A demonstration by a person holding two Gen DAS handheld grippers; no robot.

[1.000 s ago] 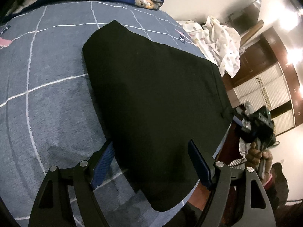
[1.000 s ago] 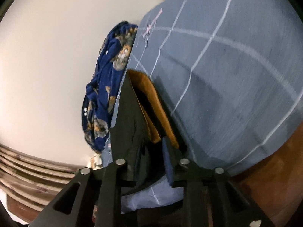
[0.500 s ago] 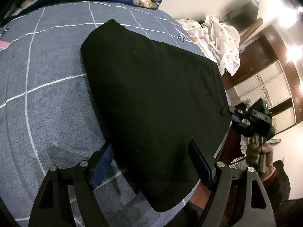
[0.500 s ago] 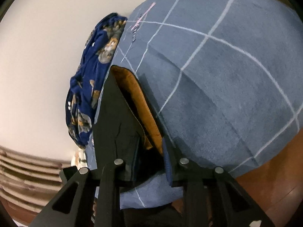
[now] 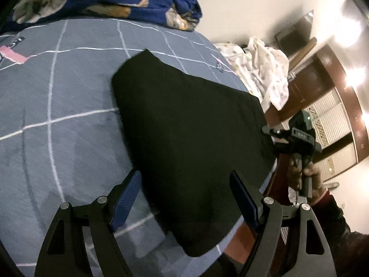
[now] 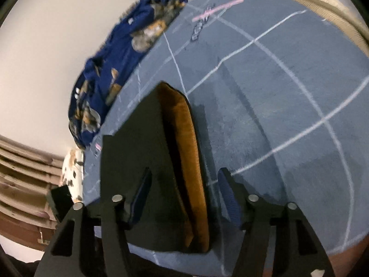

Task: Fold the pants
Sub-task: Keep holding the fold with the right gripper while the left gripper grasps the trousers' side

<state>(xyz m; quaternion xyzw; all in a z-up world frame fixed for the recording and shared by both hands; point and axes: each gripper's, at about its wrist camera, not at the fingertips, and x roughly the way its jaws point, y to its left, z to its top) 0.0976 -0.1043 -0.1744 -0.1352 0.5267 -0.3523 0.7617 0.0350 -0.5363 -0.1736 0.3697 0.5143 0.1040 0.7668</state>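
The black pants (image 5: pixel 191 138) lie folded in a flat stack on the grey checked bedspread (image 5: pixel 57 120). My left gripper (image 5: pixel 185 198) is open, with its fingers on either side of the stack's near edge. In the right wrist view the pants (image 6: pixel 138 161) show a brown lining (image 6: pixel 191 161) along their folded edge. My right gripper (image 6: pixel 184 196) is open around the pants' near end and grips nothing. It also shows in the left wrist view (image 5: pixel 297 138), at the pants' right edge by the bed's side.
A blue patterned blanket (image 5: pixel 110 2) is bunched at the far side of the bed, also in the right wrist view (image 6: pixel 120 69). A white printed cloth (image 5: pixel 265 73) lies beyond the bed's right edge. Dark wooden furniture (image 5: pixel 322 87) stands by the wall.
My right gripper has opened and let go of the pants' edge, which now lies down on the bed. My left gripper has stayed open over the near edge.
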